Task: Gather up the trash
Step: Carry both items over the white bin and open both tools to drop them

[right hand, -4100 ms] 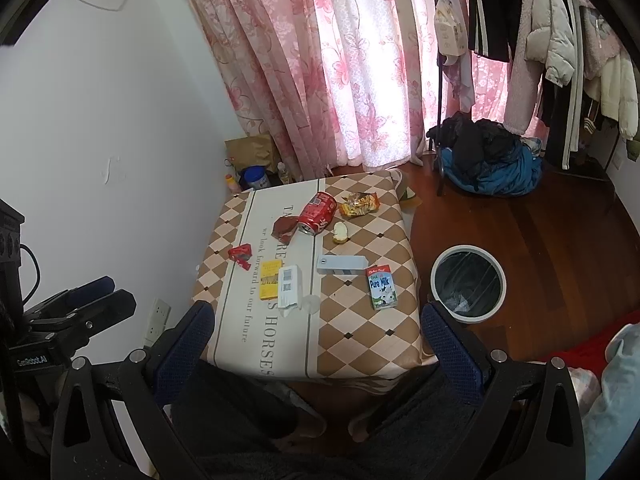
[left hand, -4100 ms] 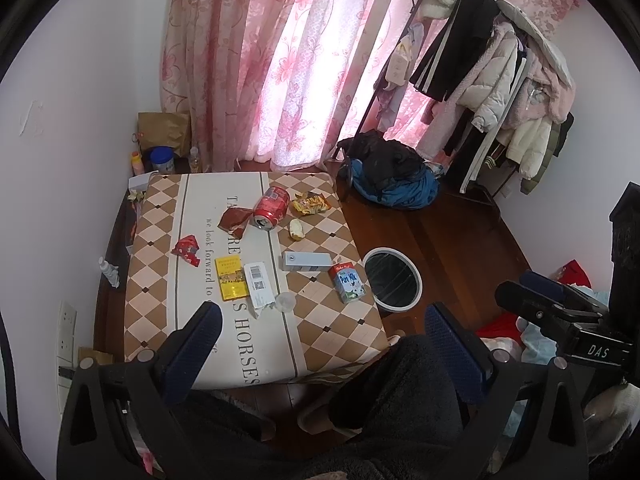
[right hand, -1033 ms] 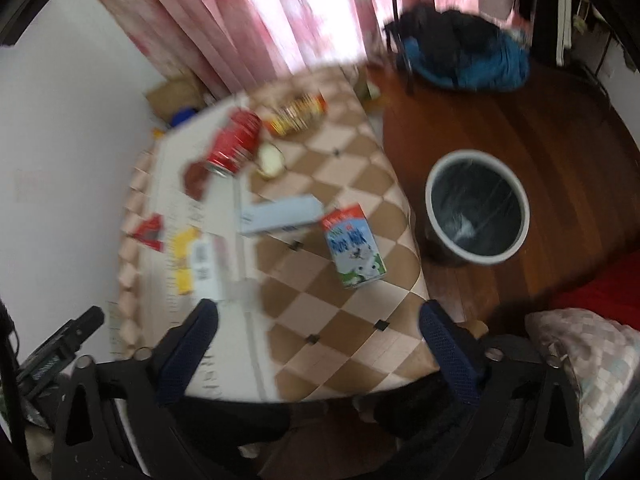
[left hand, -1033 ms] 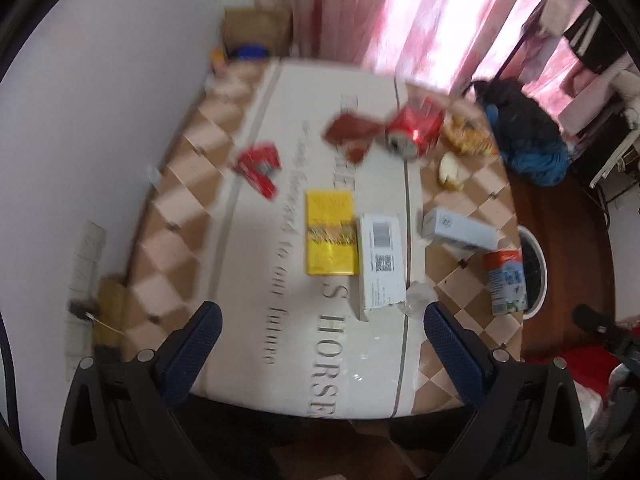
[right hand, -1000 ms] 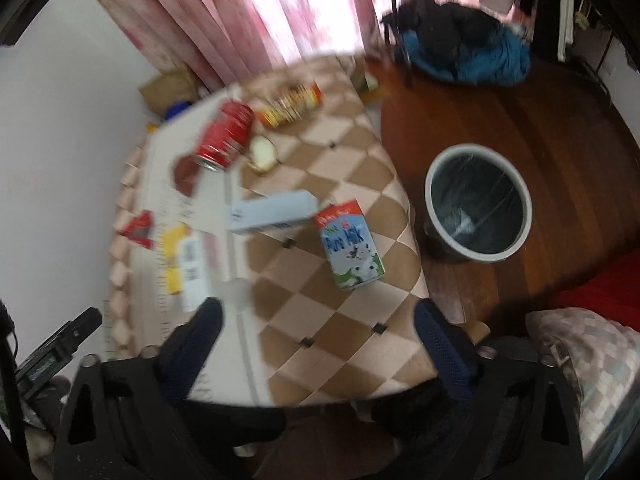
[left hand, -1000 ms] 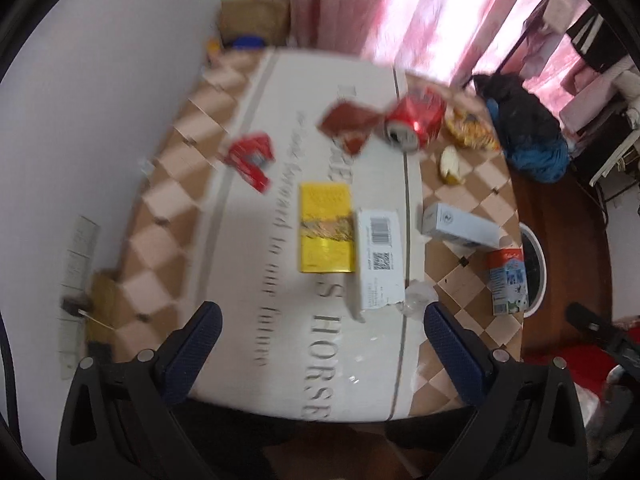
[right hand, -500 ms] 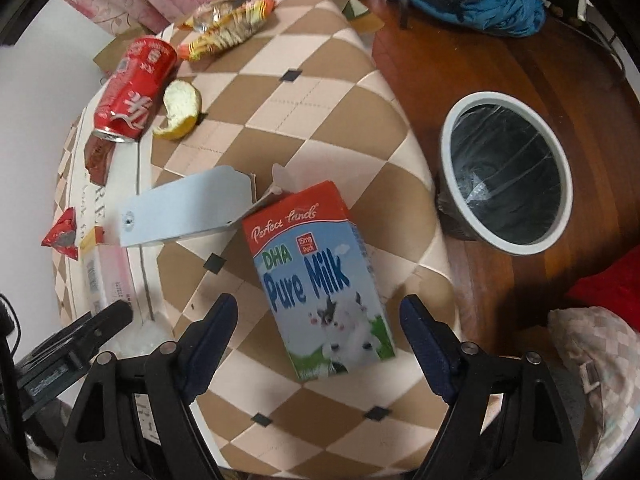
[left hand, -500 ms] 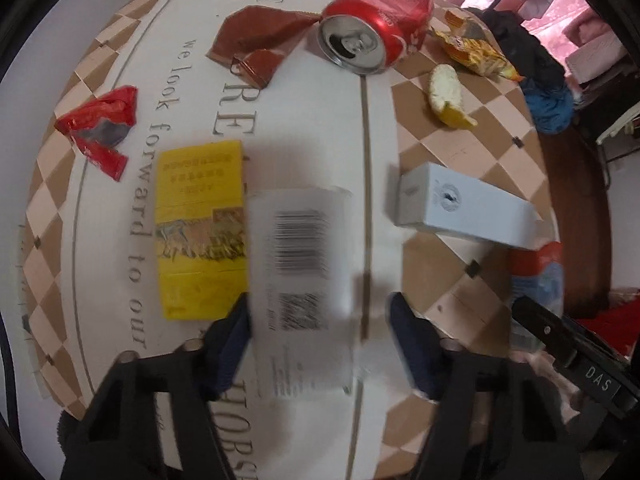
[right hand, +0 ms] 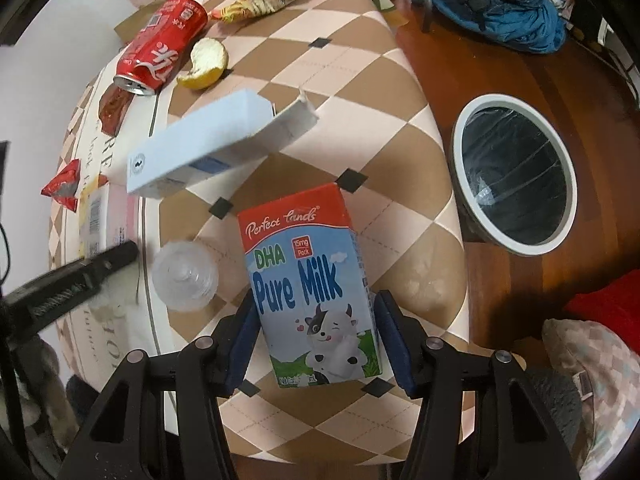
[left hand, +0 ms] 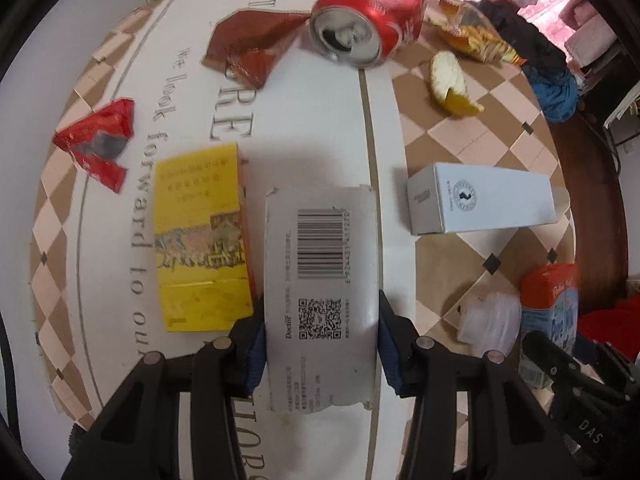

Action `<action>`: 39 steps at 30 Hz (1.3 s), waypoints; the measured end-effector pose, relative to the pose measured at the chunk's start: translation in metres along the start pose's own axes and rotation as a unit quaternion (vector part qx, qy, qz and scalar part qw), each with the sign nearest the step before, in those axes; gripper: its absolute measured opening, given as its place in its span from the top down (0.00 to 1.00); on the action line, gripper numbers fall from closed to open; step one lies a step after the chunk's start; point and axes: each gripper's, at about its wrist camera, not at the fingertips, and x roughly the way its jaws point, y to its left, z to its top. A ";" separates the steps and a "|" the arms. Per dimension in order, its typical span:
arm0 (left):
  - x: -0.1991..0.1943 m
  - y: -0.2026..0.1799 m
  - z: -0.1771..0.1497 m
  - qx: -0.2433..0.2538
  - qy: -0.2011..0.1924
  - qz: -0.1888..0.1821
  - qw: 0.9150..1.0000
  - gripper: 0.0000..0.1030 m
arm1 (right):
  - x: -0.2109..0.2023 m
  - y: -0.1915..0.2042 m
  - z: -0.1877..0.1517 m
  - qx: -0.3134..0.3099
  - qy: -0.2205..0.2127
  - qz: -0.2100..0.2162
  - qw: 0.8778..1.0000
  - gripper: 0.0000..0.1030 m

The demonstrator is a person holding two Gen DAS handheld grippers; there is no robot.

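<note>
Currently, grasp step: left tongs (left hand: 321, 343) closing around flat white barcoded carton (left hand: 321, 280); right tongs (right hand: 316, 334) closing around blue-and-red milk carton (right hand: 310, 300). Next: lift, carry to white-rimmed bin (right hand: 516, 176).

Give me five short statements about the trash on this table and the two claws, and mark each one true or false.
1. The milk carton lies between the right claw's closing fingers. True.
2. The red can stands upright. False: it lies on its side.
3. The left claw straddles the yellow packet. False: it is closing around the white barcode box; the packet lies beside it.
4. The bin stands on the floor beside the table. True.
5. The fruit peel is already inside the bin. False: it lies on the table near the can.
</note>
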 end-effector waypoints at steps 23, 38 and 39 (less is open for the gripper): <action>-0.097 -0.001 -0.077 0.004 -0.125 0.033 0.992 0.59 | -0.049 0.023 -0.021 -0.020 -0.099 -0.007 0.995 0.47; -0.176 -0.107 -0.001 0.073 -0.218 -0.040 0.972 0.59 | -0.179 -0.073 -0.002 0.066 -0.222 0.068 0.970 0.47; -0.174 -0.129 0.007 0.088 -0.216 -0.053 0.971 0.59 | -0.184 -0.087 0.000 0.075 -0.225 0.068 0.969 0.47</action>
